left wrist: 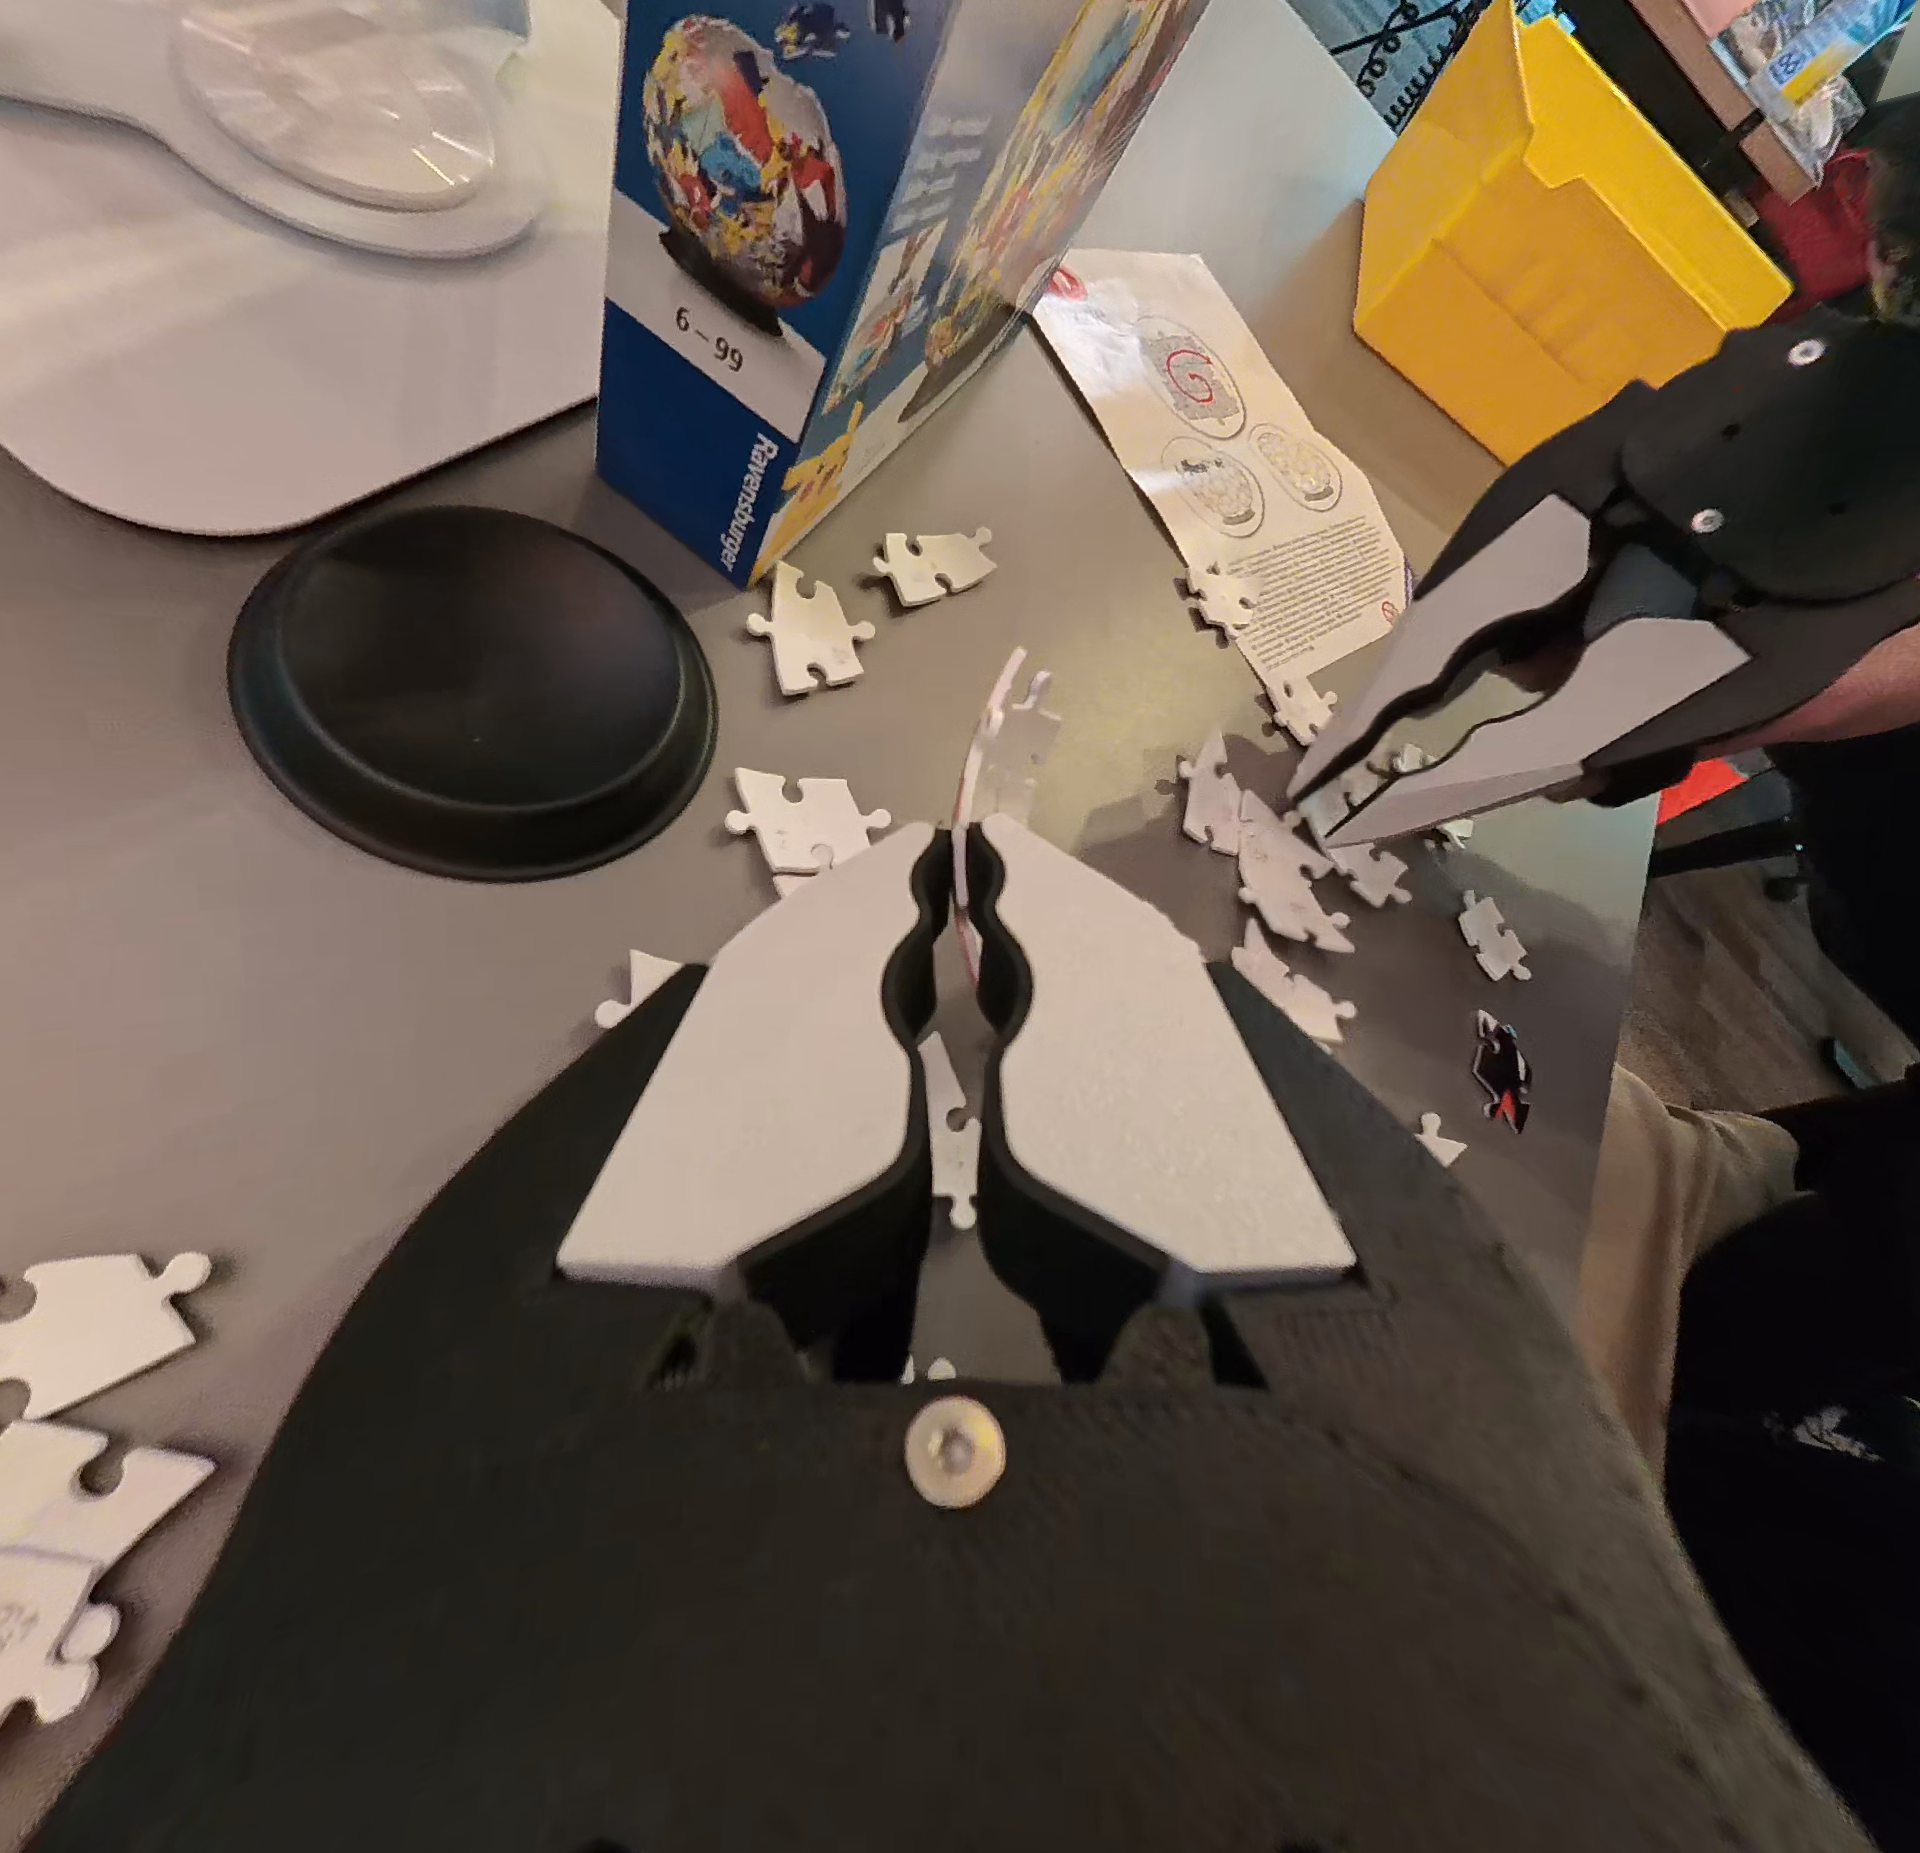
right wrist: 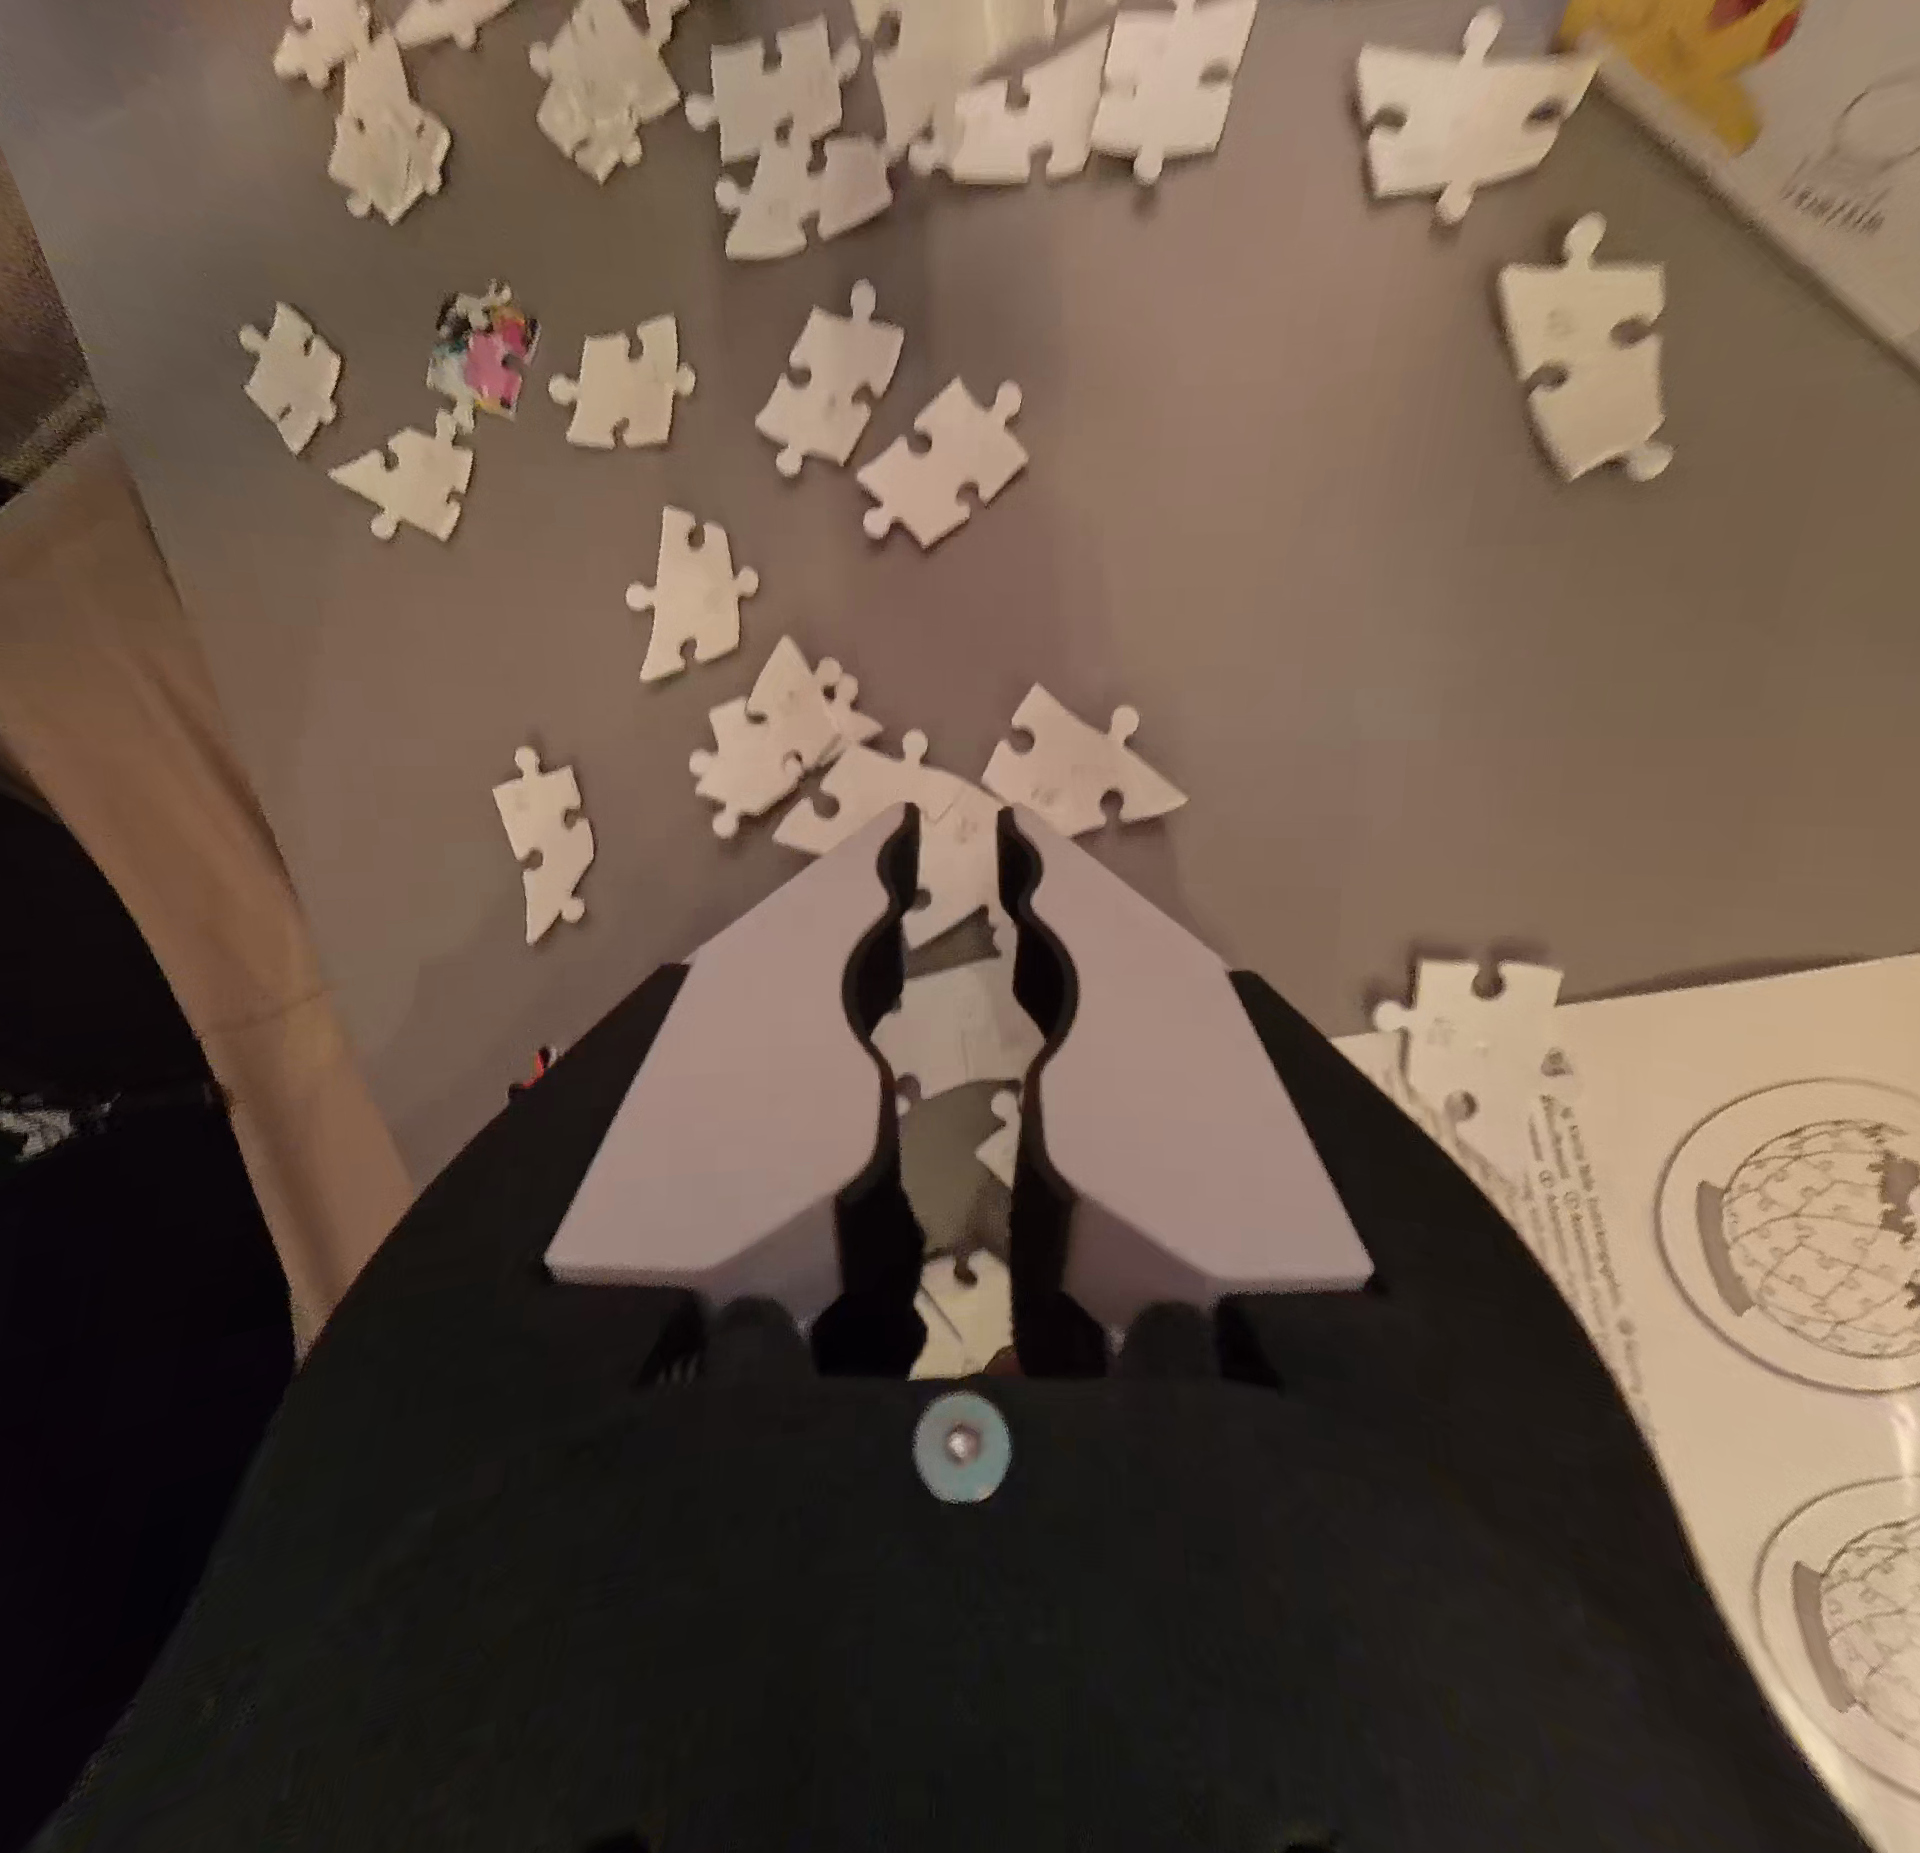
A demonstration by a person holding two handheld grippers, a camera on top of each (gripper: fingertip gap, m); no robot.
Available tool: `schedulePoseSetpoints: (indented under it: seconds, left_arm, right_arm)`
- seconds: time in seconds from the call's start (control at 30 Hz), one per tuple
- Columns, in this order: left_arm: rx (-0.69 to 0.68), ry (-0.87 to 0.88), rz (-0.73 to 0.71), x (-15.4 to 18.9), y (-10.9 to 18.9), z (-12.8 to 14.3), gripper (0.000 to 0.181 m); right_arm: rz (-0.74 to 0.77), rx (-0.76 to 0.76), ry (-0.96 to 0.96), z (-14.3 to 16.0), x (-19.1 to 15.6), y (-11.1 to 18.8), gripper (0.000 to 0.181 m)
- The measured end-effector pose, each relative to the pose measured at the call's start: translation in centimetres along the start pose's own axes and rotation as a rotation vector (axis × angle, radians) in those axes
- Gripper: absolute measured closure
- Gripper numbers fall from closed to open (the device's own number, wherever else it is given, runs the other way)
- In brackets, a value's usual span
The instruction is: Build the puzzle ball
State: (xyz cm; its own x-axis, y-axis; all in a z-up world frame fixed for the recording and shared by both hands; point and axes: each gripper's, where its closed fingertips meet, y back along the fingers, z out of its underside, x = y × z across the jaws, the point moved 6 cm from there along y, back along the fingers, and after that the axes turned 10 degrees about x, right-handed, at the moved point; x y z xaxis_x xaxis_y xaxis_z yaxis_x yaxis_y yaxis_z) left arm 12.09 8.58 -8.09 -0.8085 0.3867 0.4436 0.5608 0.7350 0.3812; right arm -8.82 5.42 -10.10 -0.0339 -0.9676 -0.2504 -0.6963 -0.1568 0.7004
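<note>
My left tongs [left wrist: 966,847] pinch a curved puzzle piece [left wrist: 1003,733] edge-on, upright, its long axis running up and away from the tips, clear of the grey table [left wrist: 312,1024]. My right tongs [right wrist: 956,816] sit slightly spread, tips down on a small heap of face-down pieces [right wrist: 821,754] near the table's edge. Open table lies between the black stand [left wrist: 468,681] and the heap; the box [left wrist: 810,245] and instruction sheet [left wrist: 1226,453] bound the far side.
</note>
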Motion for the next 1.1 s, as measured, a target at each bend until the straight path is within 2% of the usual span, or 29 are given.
schedulePoseSetpoints:
  seconds: [0.2,0.43,0.53,0.63,0.83,0.93,1.1]
  left_arm:
    - [0.037,0.051,0.016,-0.1,0.2,-0.3,0.179]
    - [0.127,0.158,0.084,-0.3,0.6,-0.6,0.179]
    - [0.200,0.226,0.137,-0.2,1.0,-0.9,0.179]
    - [0.252,0.289,0.192,0.1,1.0,-0.7,0.179]
    - [0.281,0.335,0.268,1.2,0.4,-0.1,0.179]
    - [0.278,0.327,0.286,1.8,0.1,0.1,0.179]
    - [0.288,0.319,0.296,2.1,0.1,0.1,0.178]
  right_arm:
    - [-0.011,0.127,0.025,-3.3,-0.5,-2.3,0.156]
    - [-0.015,0.119,0.042,-4.4,-0.7,-5.6,0.152]
    - [-0.037,0.221,-0.009,-5.8,-0.7,-5.6,0.150]
    - [-0.139,0.360,-0.145,-7.3,-0.5,-5.0,0.148]
    - [-0.279,0.521,-0.314,-8.6,-0.1,-4.3,0.161]
    - [-0.321,0.554,-0.347,-8.8,-0.1,-4.2,0.176]
    - [-0.362,0.564,-0.378,-8.7,0.0,-4.0,0.180]
